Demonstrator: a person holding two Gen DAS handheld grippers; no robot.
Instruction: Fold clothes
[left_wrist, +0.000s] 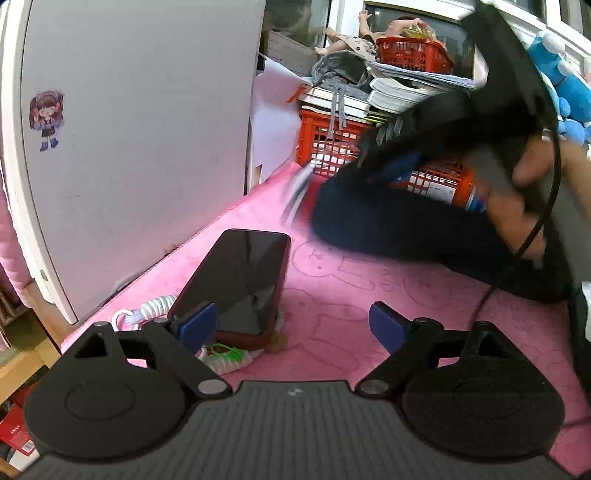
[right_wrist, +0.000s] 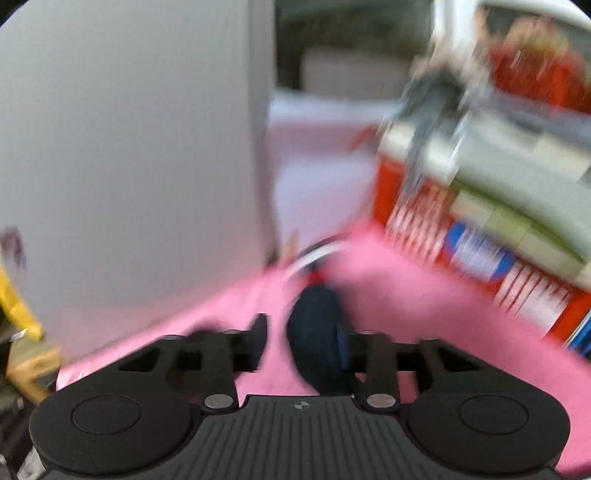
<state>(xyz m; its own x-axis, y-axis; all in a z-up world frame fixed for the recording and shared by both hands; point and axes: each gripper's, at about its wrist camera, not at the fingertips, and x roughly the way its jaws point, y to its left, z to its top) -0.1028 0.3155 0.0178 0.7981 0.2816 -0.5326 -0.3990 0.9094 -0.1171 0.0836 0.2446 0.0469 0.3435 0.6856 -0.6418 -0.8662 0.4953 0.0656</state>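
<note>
- Fingers of the left gripper (left_wrist: 291, 326) stand wide apart with nothing between the blue pads (left_wrist: 386, 326); it hovers low over the pink blanket (left_wrist: 332, 295).
- Just ahead of its left finger a dark phone (left_wrist: 240, 280) leans tilted, its lower end resting on a white braided cord (left_wrist: 155, 308) with a small green clip (left_wrist: 227, 352) beside it.
- Farther ahead and to the right, the dark navy garment (left_wrist: 399, 225) hangs bunched and touches the blanket; the right gripper (left_wrist: 424, 125) sits over its top, blurred, with the person's hand (left_wrist: 532, 166) behind it.
- In the right wrist view the picture is heavily smeared. The dark cloth (right_wrist: 316, 339) lies against the right-hand finger (right_wrist: 345, 347), and a pink gap shows between the cloth and the left-hand finger (right_wrist: 260, 332), so I cannot tell whether that gripper (right_wrist: 303, 339) is pinching the cloth or merely has it between the fingers.
- A white cabinet (left_wrist: 140, 147) with a cartoon girl sticker (left_wrist: 46, 120) stands along the blanket's left edge.
- At the back, red baskets (left_wrist: 328, 144) hold stacked books (left_wrist: 402, 88), with a doll (left_wrist: 354, 40) on top and a blue plush toy (left_wrist: 565, 74) at the far right.
</note>
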